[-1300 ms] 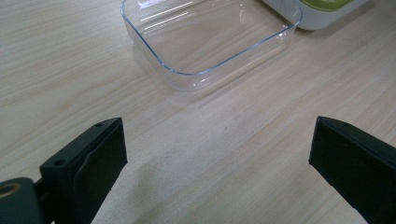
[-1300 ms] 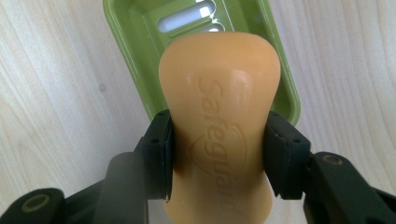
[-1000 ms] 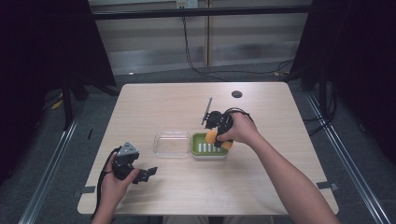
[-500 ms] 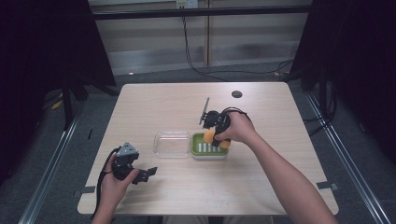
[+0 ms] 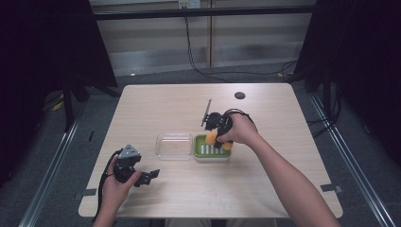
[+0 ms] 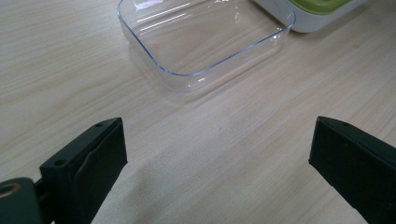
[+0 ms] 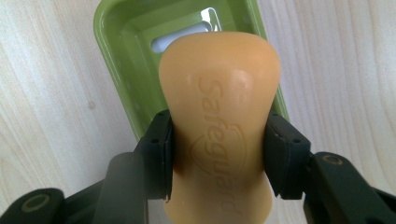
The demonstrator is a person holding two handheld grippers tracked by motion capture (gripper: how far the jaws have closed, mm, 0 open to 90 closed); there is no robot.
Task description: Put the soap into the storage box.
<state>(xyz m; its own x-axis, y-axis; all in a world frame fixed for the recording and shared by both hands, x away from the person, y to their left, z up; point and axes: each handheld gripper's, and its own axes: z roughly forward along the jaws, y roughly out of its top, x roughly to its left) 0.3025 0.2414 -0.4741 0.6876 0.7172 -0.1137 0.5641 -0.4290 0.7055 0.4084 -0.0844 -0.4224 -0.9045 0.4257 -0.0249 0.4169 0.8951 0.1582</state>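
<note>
A soap bar (image 7: 219,126) is pinched across its waist by the right gripper (image 7: 218,154), both pads pressed against its sides. The orange bar is held above the green dish (image 7: 119,56), whose slotted floor is seen just past the bar's far end in the right gripper view. From the high view, the right gripper (image 5: 216,138) and the soap (image 5: 211,138) are seen over the left part of the dish (image 5: 212,155), near the table's middle. A clear lid (image 5: 174,145) is laid just beside the dish on its left.

The left gripper (image 5: 150,175) is held near the table's (image 5: 156,104) front left edge, apart from the lid. Its jaws are spread wide over bare wood, with nothing between them; the lid (image 6: 205,37) and a corner of the dish (image 6: 317,11) are seen beyond.
</note>
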